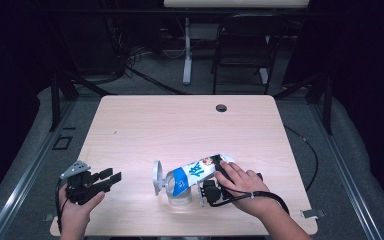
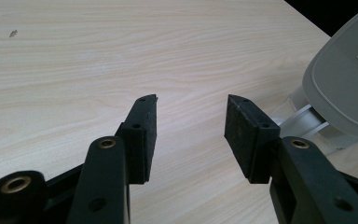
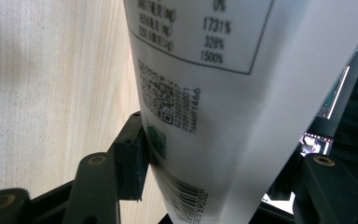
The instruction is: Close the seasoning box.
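One pouch (image 1: 197, 172), one glass container (image 1: 177, 190), two grippers.

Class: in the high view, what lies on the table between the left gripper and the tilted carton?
Bare wooden table: nothing lies between the open left gripper and the carton, as the high view shows.

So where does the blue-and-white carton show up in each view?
High view: carton tilted at lower centre, mouth over the clear container, held by the right hand-held gripper.
Left gripper view: I can't make it out.
Right gripper view: carton between the jaws, barcode side.
Shared landmark: the pale wooden table.
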### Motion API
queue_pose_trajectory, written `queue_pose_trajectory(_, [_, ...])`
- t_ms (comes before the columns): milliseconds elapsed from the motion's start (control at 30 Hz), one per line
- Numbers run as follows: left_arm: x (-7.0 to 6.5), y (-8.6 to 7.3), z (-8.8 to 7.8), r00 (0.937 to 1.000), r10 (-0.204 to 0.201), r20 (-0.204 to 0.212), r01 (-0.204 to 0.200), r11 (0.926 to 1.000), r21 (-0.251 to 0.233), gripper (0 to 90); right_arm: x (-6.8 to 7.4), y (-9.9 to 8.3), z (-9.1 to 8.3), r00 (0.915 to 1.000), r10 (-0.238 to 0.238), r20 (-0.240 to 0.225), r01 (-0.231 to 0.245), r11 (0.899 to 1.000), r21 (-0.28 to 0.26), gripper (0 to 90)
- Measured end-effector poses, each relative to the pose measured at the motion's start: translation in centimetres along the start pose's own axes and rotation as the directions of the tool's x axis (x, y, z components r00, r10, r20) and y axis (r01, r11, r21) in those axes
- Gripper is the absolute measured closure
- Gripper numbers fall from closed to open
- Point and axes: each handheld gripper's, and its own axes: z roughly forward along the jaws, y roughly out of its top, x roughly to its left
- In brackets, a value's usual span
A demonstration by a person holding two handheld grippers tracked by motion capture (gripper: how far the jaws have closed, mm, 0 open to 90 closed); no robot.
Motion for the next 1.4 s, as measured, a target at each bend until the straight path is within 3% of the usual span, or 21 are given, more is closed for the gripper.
queue_pose_trajectory(1233, [0.18, -0.10, 0.02, 1.0000, -0.004, -0.005, 0.004, 1.0000, 0.002, 54.2, -0.09, 0.03, -0.03, 0.9998, -0.017, 0.003, 0.017, 1.000, -0.001, 44.1])
queue_pose_trajectory(1300, [0.19, -0.11, 0.05, 1.0000, -0.004, -0.006, 0.004, 1.0000, 0.003, 54.2, -0.23, 0.13, -0.21, 0.9992, -0.039, 0.010, 0.039, 0.999, 0.020, 44.1])
queue_pose_trajectory(1400, [0.19, -0.12, 0.08, 1.0000, -0.004, -0.004, 0.004, 1.0000, 0.005, 54.2, -0.10, 0.03, -0.02, 0.9998, -0.019, 0.003, 0.019, 1.000, -0.001, 44.1])
